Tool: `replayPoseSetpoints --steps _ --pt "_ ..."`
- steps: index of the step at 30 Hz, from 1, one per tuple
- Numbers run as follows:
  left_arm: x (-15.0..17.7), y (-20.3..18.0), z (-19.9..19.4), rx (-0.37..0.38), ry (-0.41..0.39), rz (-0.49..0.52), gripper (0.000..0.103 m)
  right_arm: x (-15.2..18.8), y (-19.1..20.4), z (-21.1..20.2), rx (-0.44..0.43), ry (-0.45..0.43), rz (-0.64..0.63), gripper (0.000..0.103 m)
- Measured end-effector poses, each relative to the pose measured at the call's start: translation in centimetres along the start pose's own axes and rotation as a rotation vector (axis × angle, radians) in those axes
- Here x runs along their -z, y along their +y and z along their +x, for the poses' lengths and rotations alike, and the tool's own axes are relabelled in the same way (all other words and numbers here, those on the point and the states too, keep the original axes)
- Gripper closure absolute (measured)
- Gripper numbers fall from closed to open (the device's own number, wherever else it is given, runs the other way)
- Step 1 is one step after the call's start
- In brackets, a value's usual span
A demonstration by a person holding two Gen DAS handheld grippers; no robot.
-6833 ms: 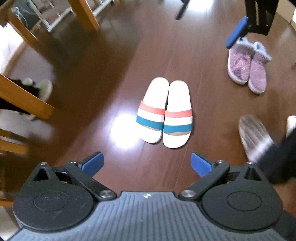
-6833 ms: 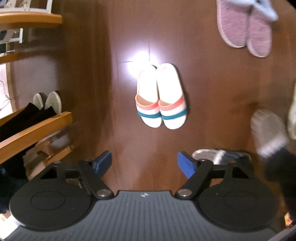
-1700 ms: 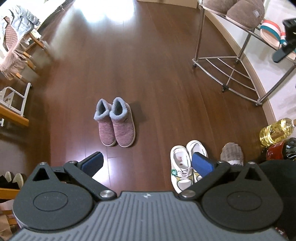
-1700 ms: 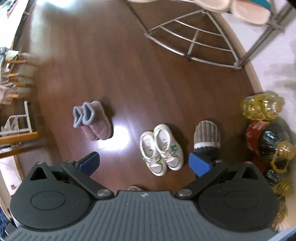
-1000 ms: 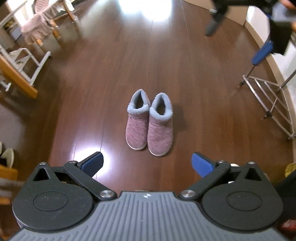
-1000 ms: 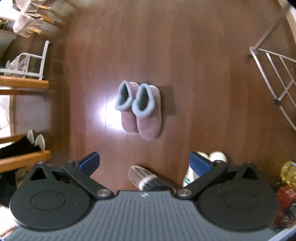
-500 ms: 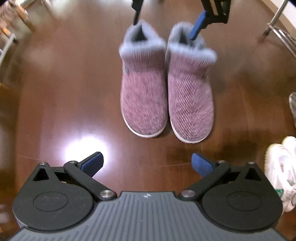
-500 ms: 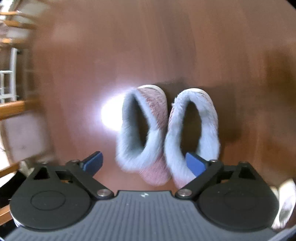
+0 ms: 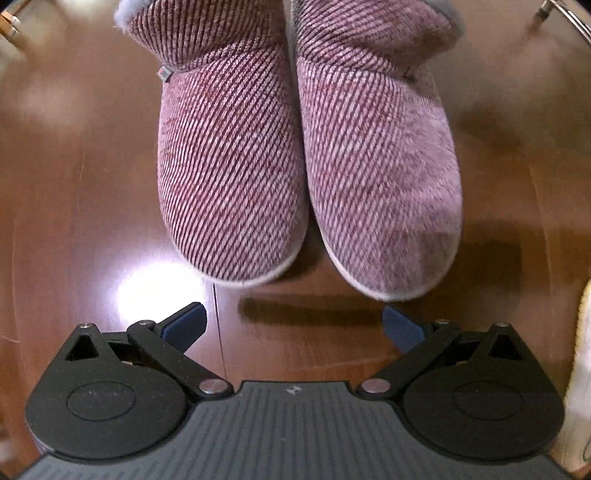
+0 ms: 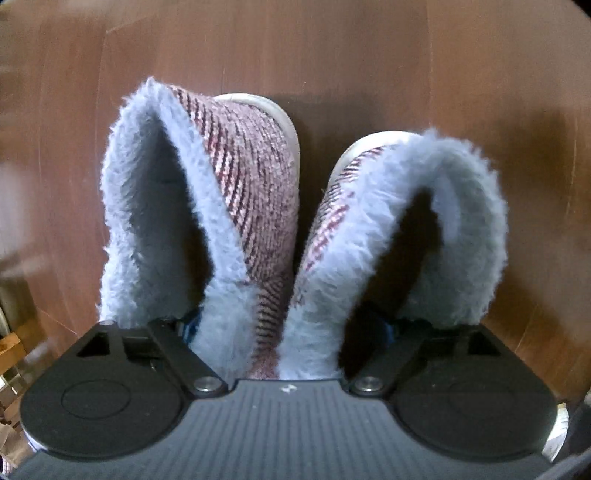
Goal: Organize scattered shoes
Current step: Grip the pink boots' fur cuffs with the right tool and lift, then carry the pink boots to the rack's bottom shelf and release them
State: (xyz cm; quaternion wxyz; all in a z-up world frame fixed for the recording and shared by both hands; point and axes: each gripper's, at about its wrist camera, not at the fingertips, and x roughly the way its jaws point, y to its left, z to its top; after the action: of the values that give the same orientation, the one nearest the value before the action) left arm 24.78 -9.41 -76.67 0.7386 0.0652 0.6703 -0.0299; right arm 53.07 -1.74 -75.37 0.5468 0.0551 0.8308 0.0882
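Note:
A pair of pink ribbed slipper boots with grey-blue fur collars stands on the dark wooden floor (image 9: 74,184). In the left wrist view the left boot (image 9: 229,166) and the right boot (image 9: 376,173) point their toes at my left gripper (image 9: 293,326), which hangs open just short of them with only floor between its fingers. In the right wrist view my right gripper (image 10: 290,328) has one finger down inside each collar, a blue fingertip (image 10: 191,326) showing in the fur. Its jaws are closing, and the inner walls of the left boot (image 10: 251,177) and the right boot (image 10: 332,206) are squeezed together between them.
A white sneaker (image 9: 581,369) lies at the right edge of the left wrist view. A metal rack foot (image 9: 565,14) shows at the top right and a chair leg (image 9: 7,26) at the top left. Wooden furniture (image 10: 11,343) sits low on the left.
Both grippers have dropped low onto the boots. The right gripper's fingers went into the two collars and closed, drawing the collars together. The left gripper stayed open.

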Motion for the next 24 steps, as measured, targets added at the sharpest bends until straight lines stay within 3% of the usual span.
replayPoseSetpoints --steps 5,9,11,14,15,17,24 --pt "0.6 -1.6 -0.1 -0.023 -0.016 0.077 0.001 0.3 -0.9 0.1 -0.06 0.049 0.032 0.076" --pt "1.4 -3.7 -2.3 -0.029 -0.041 0.121 0.001 2.2 -3.6 -1.3 -0.155 0.078 0.105 0.077" --pt "0.8 -4.9 -4.6 0.013 -0.073 0.108 0.001 3.6 -5.9 -2.7 -0.193 0.086 0.147 0.078" --pt "-0.5 -7.5 -6.8 0.017 -0.118 0.187 0.001 6.0 -11.1 -5.5 -0.254 0.08 0.248 0.078" --pt "-1.4 -9.6 -8.0 0.035 -0.147 0.254 0.001 6.8 -13.0 -6.5 -0.275 0.073 0.286 0.079" --pt "-2.6 -12.6 -9.3 0.069 -0.186 0.33 0.001 8.6 -18.8 -9.6 -0.321 0.027 0.392 0.079" --pt "-11.5 -27.8 -11.1 0.189 -0.343 0.608 0.001 12.4 -36.0 -17.8 -0.381 -0.158 0.655 0.079"
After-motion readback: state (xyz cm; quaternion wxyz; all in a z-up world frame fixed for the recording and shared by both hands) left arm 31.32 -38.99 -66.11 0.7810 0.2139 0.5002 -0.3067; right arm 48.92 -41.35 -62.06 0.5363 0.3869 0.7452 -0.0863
